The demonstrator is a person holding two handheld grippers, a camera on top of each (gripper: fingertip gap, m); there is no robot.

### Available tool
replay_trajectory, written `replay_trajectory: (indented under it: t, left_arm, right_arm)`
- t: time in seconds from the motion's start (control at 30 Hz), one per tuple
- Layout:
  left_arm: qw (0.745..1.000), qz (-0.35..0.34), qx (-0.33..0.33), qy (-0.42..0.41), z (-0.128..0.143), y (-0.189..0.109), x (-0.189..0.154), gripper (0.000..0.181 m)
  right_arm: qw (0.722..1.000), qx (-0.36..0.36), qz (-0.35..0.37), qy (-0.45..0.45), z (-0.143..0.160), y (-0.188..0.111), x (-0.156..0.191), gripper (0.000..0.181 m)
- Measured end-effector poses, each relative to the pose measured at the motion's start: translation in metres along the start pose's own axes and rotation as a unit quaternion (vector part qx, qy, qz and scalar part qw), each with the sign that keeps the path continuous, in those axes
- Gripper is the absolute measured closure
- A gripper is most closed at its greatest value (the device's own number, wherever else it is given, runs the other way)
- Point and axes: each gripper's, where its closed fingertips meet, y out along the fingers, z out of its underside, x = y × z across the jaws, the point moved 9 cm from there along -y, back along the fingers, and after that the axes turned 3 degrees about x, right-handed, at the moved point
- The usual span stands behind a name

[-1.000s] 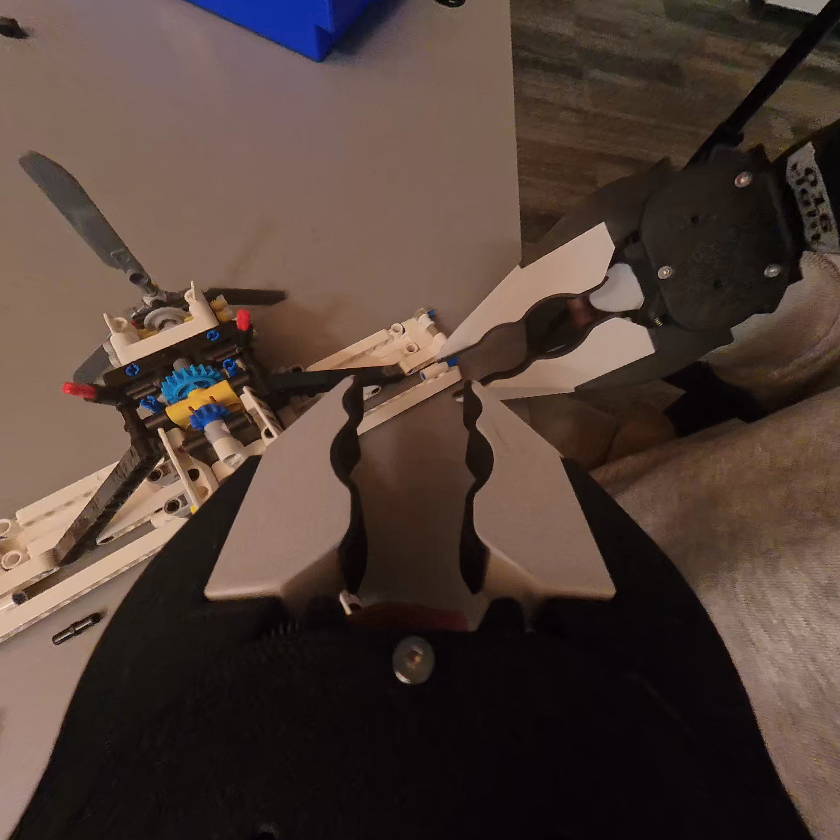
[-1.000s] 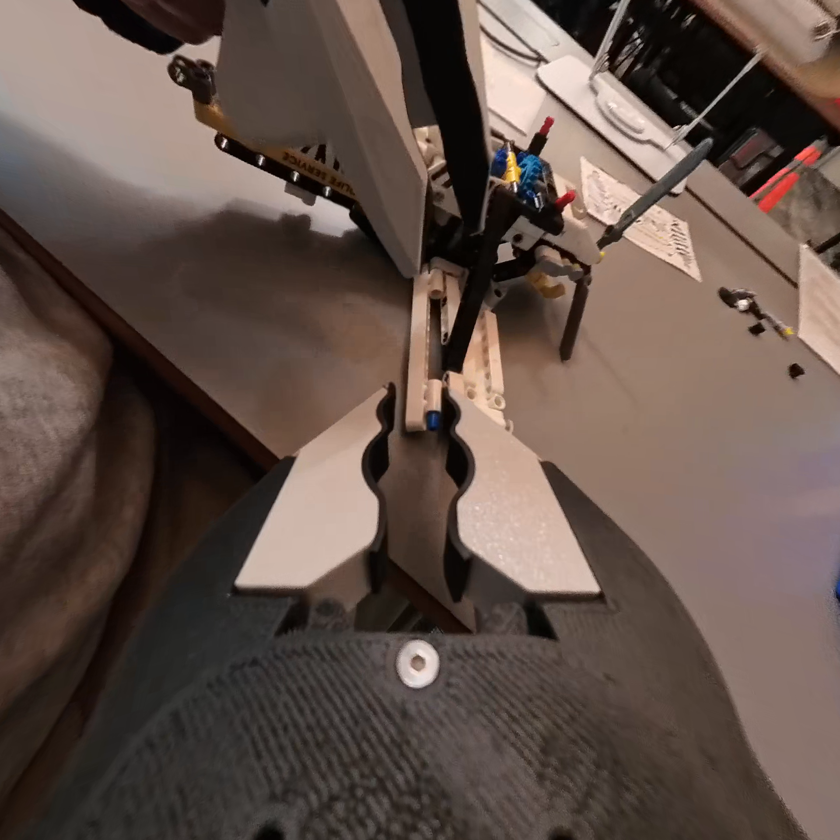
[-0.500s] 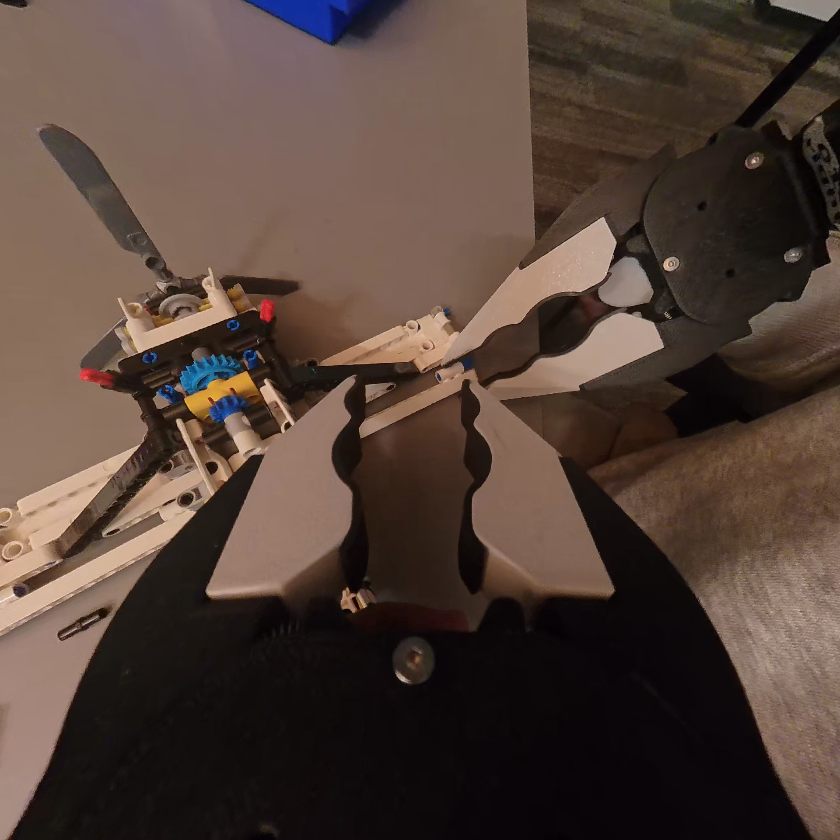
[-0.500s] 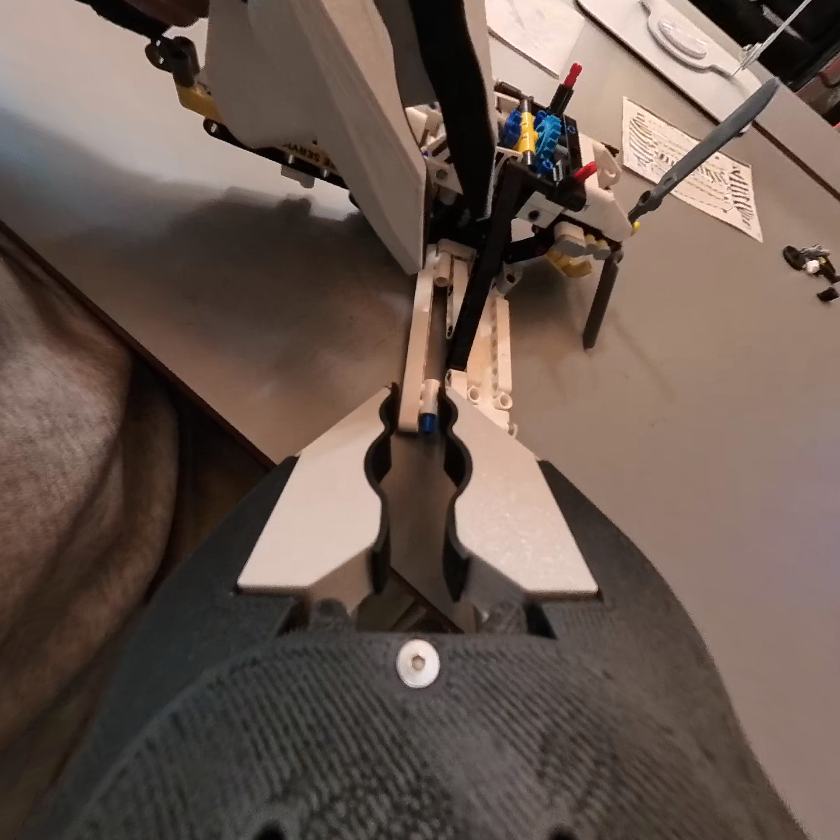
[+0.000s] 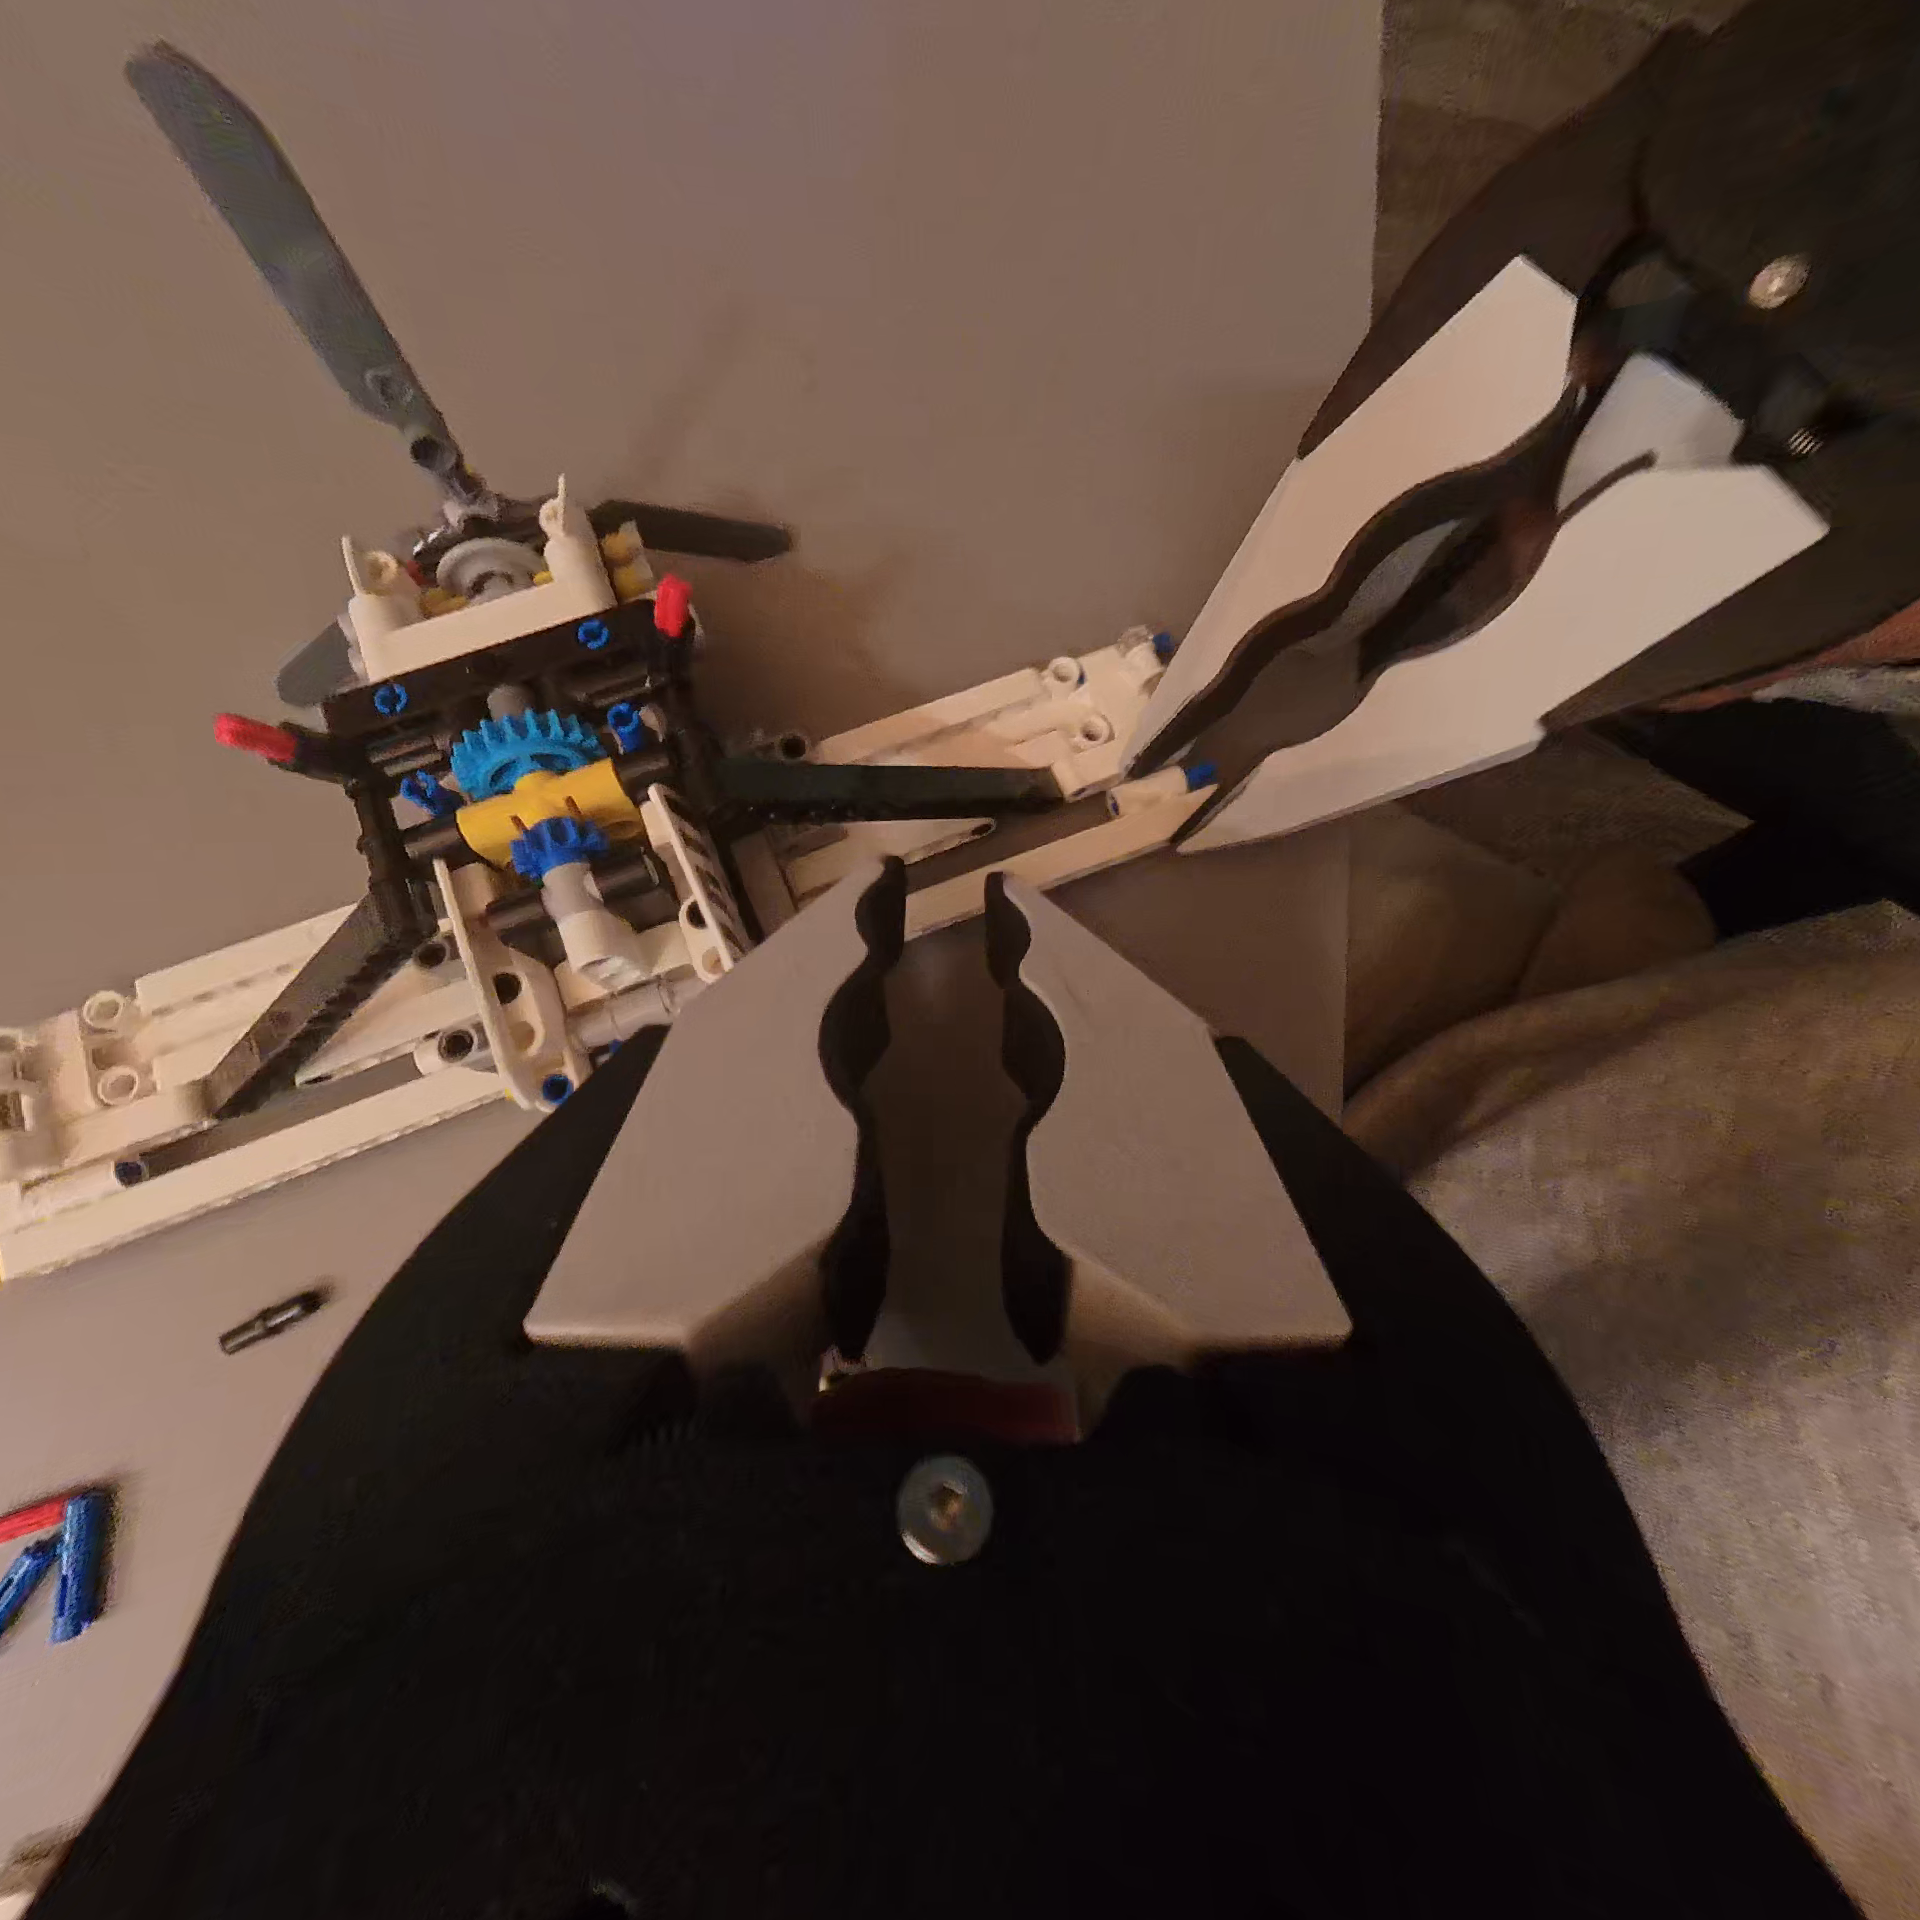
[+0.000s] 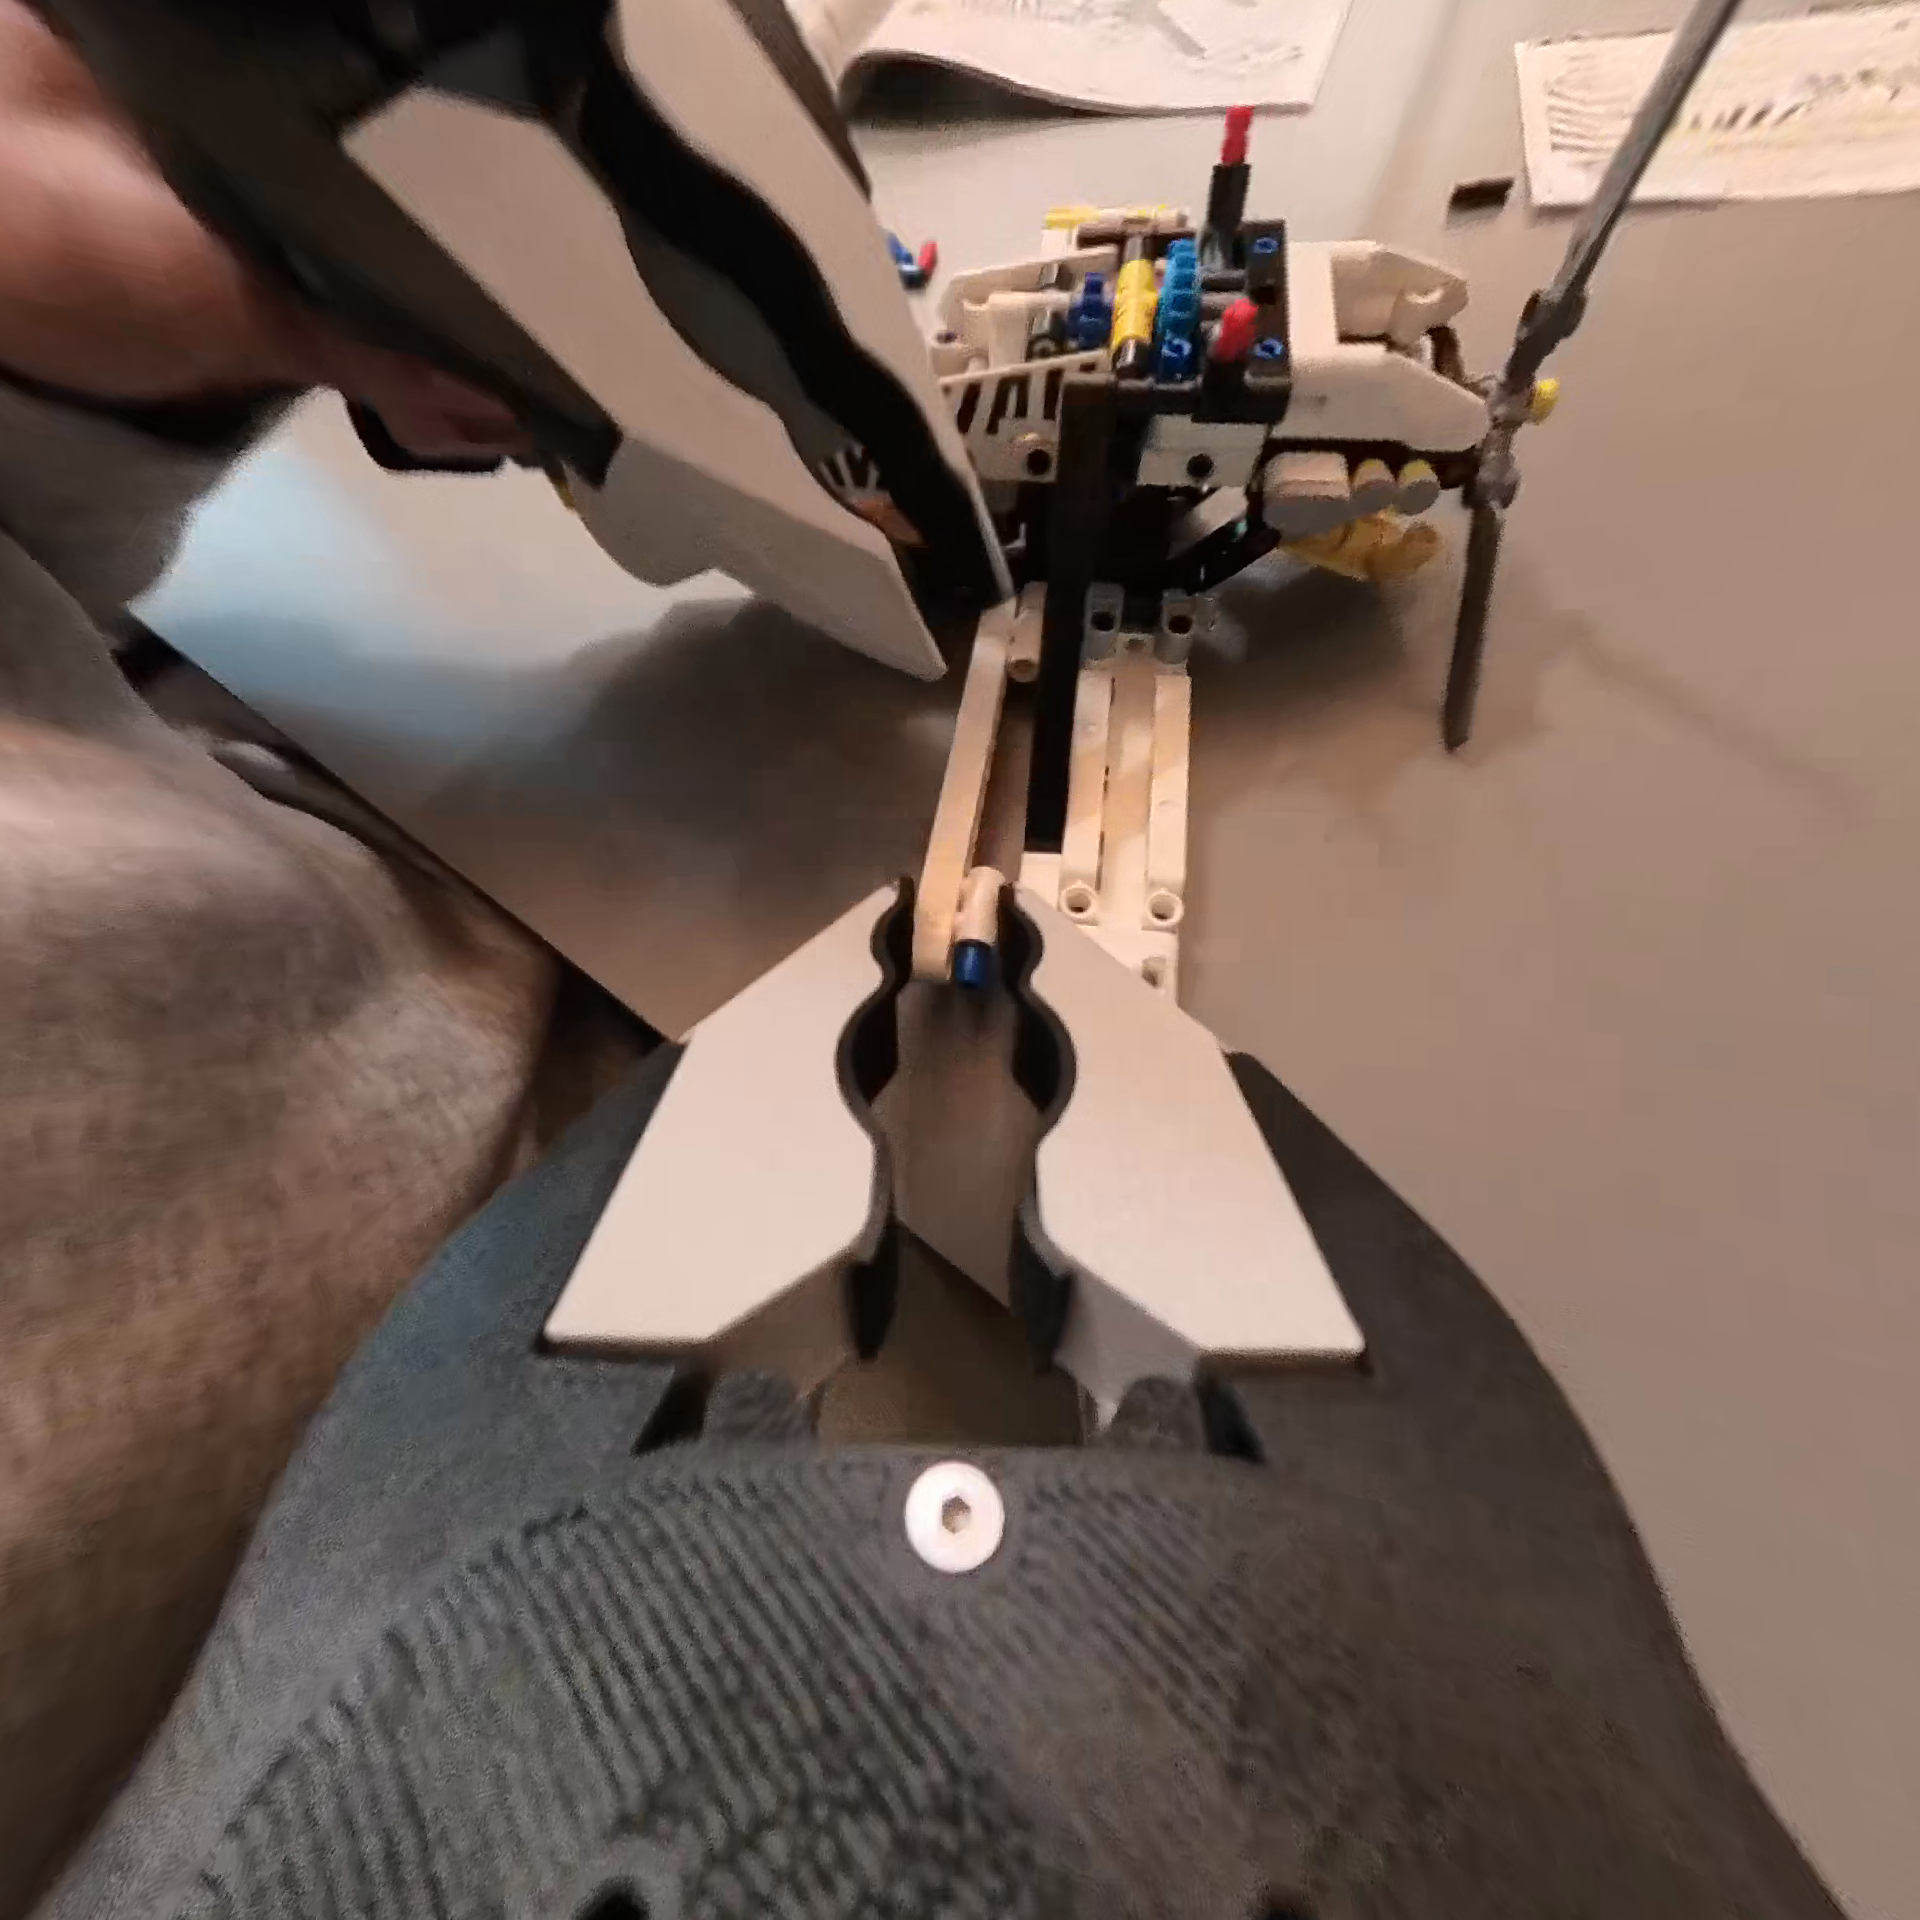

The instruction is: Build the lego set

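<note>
Grey table point(image 5: 935, 260), apparently loose pins point(image 5: 62, 1558) nearby

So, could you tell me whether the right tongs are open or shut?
Shut on the white beam end: the right tongs pinch it by its blue pin.

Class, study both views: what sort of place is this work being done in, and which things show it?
Probably a home or hobby desk, not a factory. A half-built lego model lies on a plain grey table, printed instruction sheets are spread behind it, and wood-look flooring shows past the table edge.
</note>
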Motion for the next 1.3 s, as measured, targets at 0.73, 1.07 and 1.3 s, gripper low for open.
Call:
replay_trajectory:
  t: [0.73, 1.07, 1.3]
  left_arm:
    - [0.991, -0.114, -0.058, -0.047, -0.009, -0.02, 0.019, 0.139]
    - [0.989, -0.13, -0.048, -0.047, -0.012, -0.017, 0.018, 0.139]
    - [0.988, -0.138, -0.048, -0.051, -0.013, -0.015, 0.018, 0.141]
  right_arm:
    - [0.997, -0.015, 0.062, -0.052, 0.009, -0.006, 0.012, 0.181]
    - [0.996, -0.019, 0.061, -0.069, 0.002, 0.0, 0.016, 0.167]
    - [0.996, 0.002, 0.061, -0.069, 0.009, 0.0, 0.017, 0.168]
